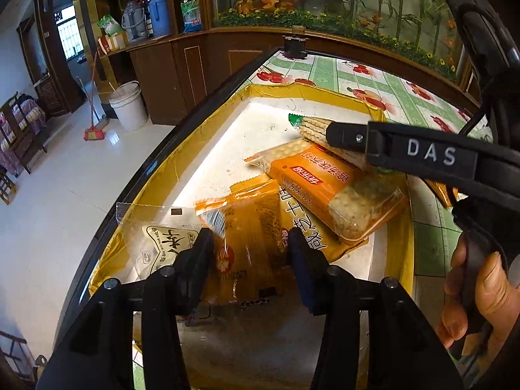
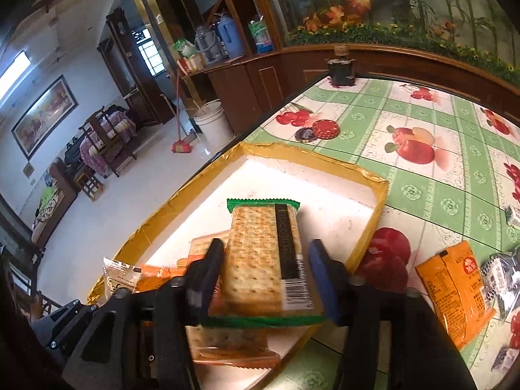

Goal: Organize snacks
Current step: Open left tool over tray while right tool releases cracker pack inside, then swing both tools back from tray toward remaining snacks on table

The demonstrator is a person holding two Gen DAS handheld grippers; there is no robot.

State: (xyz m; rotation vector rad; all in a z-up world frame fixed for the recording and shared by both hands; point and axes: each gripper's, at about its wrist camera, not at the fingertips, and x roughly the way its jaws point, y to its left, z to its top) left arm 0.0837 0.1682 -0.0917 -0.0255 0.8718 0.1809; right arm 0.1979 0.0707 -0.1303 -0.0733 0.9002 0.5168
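Both grippers are black: the left gripper (image 1: 250,253) with round screws, the right gripper (image 2: 263,279) stamped "DAS" in white.

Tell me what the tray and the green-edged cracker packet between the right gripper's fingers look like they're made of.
The tray looks like a white foam or cardboard box lid, its rim wrapped in glossy yellow tape that wrinkles and shines; which of the two I cannot tell. The cracker packet seems to be thin clear plastic film: the crackers show straight through, and its green ends are crimped in a zigzag.
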